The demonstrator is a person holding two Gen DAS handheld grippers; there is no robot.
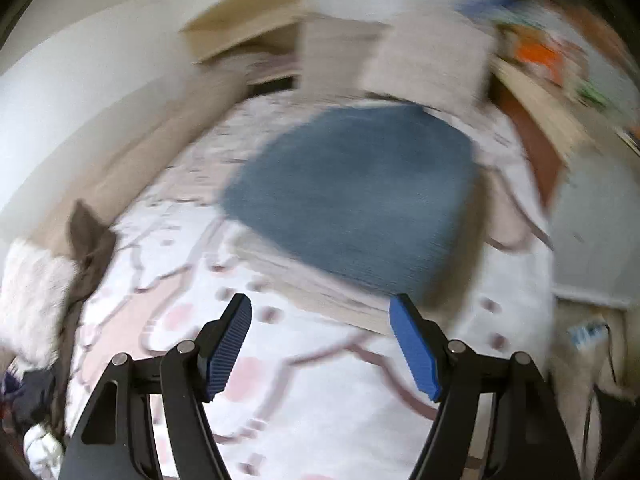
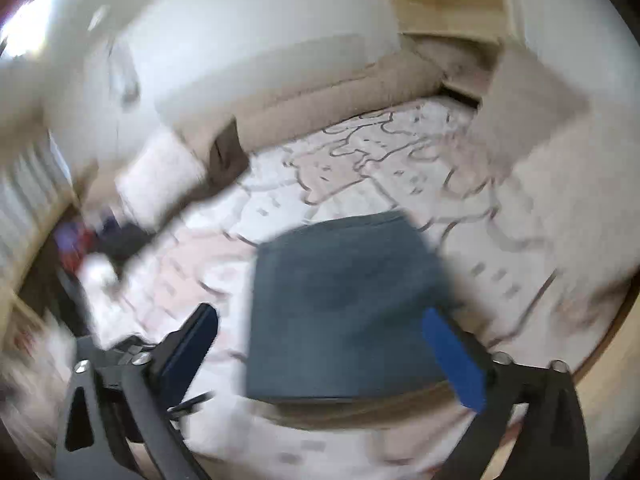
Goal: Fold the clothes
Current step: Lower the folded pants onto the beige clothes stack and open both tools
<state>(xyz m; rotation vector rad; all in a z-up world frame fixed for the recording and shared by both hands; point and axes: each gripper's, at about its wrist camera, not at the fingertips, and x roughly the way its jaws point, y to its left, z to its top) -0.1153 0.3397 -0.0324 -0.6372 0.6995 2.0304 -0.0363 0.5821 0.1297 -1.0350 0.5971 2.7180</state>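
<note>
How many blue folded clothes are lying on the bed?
1. The blue folded garment lies on a beige layer in the middle of the patterned bedspread, just ahead of both open tongs. The pictures are blurred, so more clothes may be hidden in the pile at the bed's edge.
</note>
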